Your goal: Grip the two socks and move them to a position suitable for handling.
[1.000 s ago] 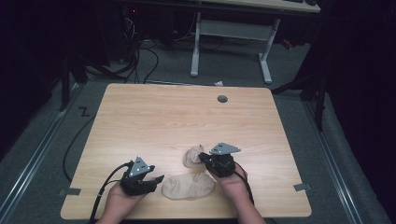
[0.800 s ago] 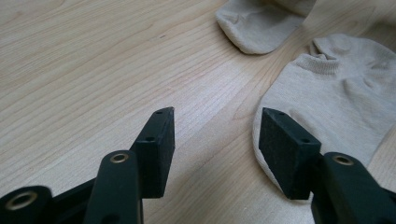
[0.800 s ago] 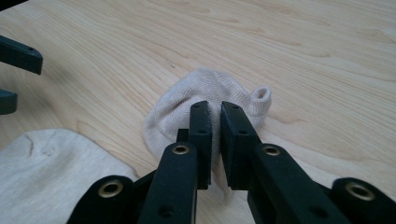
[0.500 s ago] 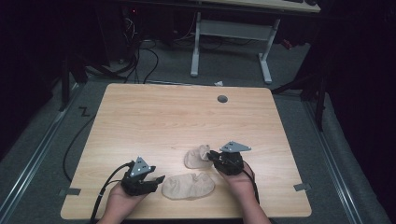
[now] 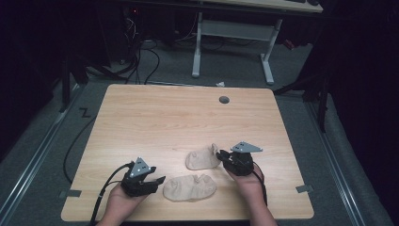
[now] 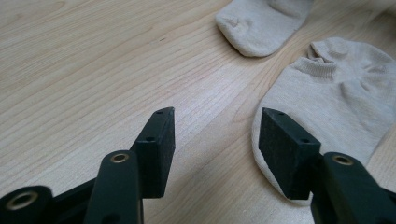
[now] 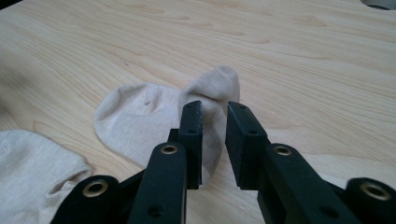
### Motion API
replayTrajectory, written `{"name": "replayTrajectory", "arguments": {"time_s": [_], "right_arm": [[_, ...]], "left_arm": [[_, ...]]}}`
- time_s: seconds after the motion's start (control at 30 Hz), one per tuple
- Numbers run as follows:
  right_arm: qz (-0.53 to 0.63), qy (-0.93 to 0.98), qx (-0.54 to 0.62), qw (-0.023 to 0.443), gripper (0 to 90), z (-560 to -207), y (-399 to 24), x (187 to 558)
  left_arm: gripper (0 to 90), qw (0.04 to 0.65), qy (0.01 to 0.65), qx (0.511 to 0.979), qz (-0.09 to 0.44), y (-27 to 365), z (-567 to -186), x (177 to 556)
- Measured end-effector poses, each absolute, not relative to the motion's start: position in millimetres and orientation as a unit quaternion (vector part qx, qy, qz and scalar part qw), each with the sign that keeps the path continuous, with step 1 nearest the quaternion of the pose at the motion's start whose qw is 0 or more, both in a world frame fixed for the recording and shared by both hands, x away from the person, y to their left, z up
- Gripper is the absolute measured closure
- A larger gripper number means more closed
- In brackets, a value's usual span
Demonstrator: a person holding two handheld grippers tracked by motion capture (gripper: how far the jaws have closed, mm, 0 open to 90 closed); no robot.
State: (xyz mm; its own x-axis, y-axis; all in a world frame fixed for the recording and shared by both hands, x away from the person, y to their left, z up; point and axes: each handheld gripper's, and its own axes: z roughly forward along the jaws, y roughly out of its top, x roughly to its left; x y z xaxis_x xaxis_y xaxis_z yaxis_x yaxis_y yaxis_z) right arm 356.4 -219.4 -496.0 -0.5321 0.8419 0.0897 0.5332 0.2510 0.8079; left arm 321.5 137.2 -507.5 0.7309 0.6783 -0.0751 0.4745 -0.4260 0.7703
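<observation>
Two beige ankle socks lie on the wooden counter (image 5: 155, 117), low in the high view. The nearer sock (image 5: 189, 187) sits at lower centre, just right of the left gripper (image 5: 160, 179), whose fingers (image 6: 159, 144) stand wide apart with bare wood between them. The farther sock (image 5: 202, 158) lies just above it; the right gripper (image 5: 220, 154) has just been opening, its fingers (image 7: 191, 140) narrowly parted around the sock's raised edge, not pressing it. No writing or label can be read anywhere

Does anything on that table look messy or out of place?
Slightly. The far sock has one end rucked up in a peak between the right gripper's jaws, which have just been opening. The near sock lies flat, apart from it.
</observation>
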Motion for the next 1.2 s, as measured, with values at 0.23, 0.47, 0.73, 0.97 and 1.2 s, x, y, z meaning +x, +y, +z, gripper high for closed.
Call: {"name": "replayTrajectory", "arguments": {"time_s": [0.23,0.47,0.73,0.97,1.2], "right_arm": [[0.42,0.76,0.456,0.196,76.1,-493.0,-231.8,354.7],[0.415,0.754,0.461,0.219,74.8,-487.9,-242.8,352.3],[0.367,0.774,0.463,0.229,86.6,-500.6,-239.0,357.3],[0.326,0.79,0.464,0.232,89.6,-515.1,-235.3,369.4],[0.311,0.805,0.456,0.216,88.4,-521.8,-225.6,372.1]], "left_arm": [[46.2,0.409,0.344,0.836,0.125,136.7,-507.4,321.5],[64.0,0.401,0.306,0.858,0.098,126.6,-507.2,316.2],[76.6,0.388,0.26,0.88,0.091,109.0,-503.8,301.2],[76.9,0.379,0.267,0.88,0.101,108.6,-506.2,304.3],[70.3,0.389,0.283,0.869,0.118,114.2,-504.0,307.5]]}}
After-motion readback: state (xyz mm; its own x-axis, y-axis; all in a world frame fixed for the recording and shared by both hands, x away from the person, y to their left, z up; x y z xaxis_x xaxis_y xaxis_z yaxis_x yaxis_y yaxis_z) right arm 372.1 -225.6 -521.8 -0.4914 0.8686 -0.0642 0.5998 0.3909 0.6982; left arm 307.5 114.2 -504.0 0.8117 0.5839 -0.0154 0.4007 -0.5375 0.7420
